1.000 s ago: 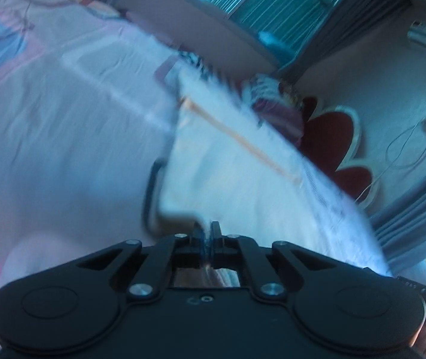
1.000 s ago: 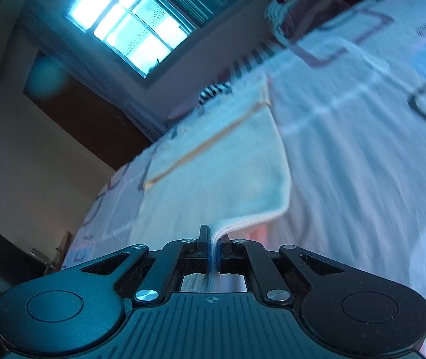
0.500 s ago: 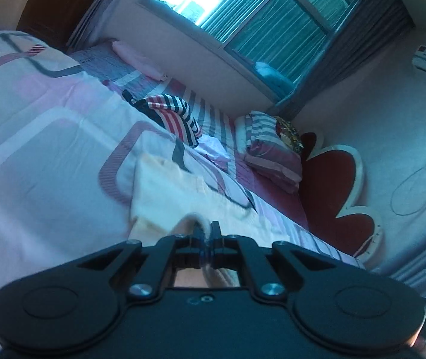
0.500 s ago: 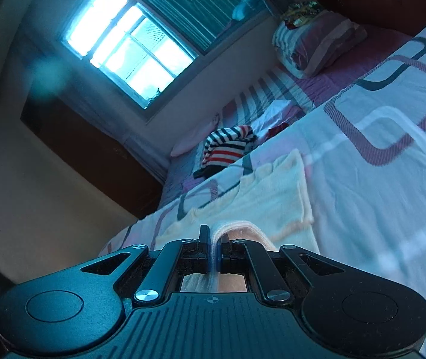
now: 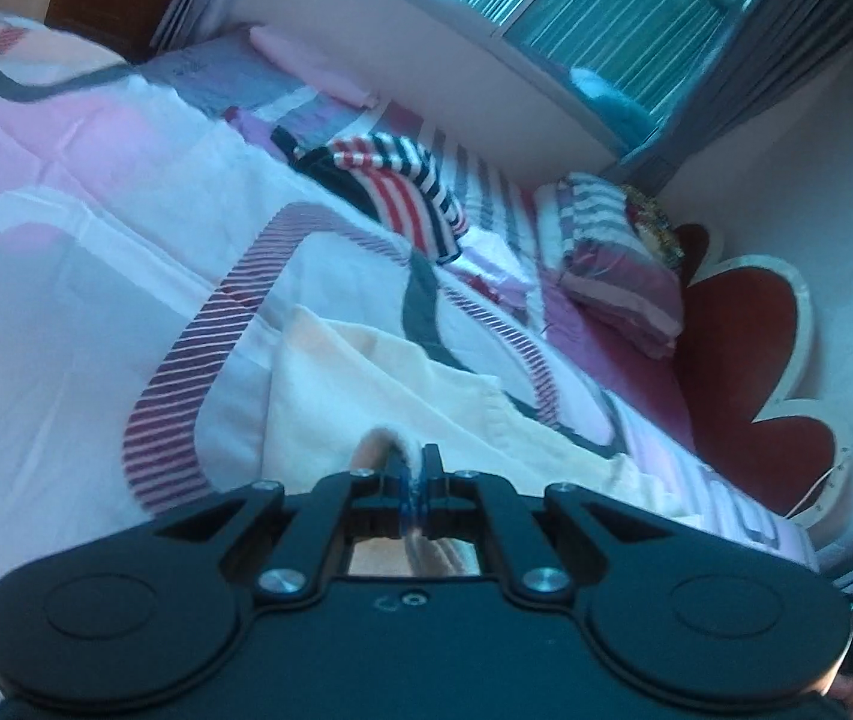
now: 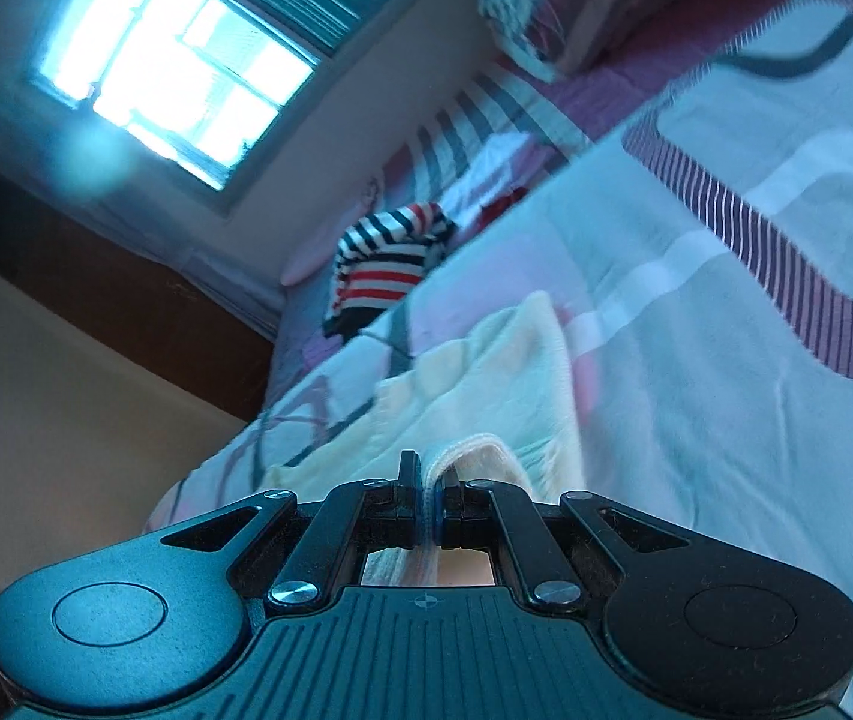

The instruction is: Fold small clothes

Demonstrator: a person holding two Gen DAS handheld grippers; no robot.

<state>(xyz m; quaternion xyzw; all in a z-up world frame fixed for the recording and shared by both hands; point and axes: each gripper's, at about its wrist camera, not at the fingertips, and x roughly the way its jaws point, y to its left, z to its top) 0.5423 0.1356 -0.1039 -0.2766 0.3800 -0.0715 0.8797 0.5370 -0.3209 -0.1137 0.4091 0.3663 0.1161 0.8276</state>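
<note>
A small cream cloth [image 5: 390,396] lies bunched on the patterned bedspread [image 5: 66,276] just ahead of both grippers. My left gripper [image 5: 417,468] is shut on a rolled corner of the cloth, which loops up over its fingertips. In the right wrist view the same cream cloth [image 6: 486,384] spreads away toward the far side of the bed, and my right gripper [image 6: 429,480] is shut on another folded edge of it. Most of the cloth under the gripper bodies is hidden.
A crumpled red, white and navy striped garment [image 5: 402,186] lies further up the bed. A striped pillow [image 5: 612,264] rests against a dark red flower-shaped headboard [image 5: 744,360]. A window [image 6: 174,66] and wall stand beyond the bed. Dark wooden furniture [image 6: 108,294] sits on the left.
Both grippers have carried the held edges across the bed toward the striped garment. The cloth, stretched long a second ago, now lies short and doubled over in front of them.
</note>
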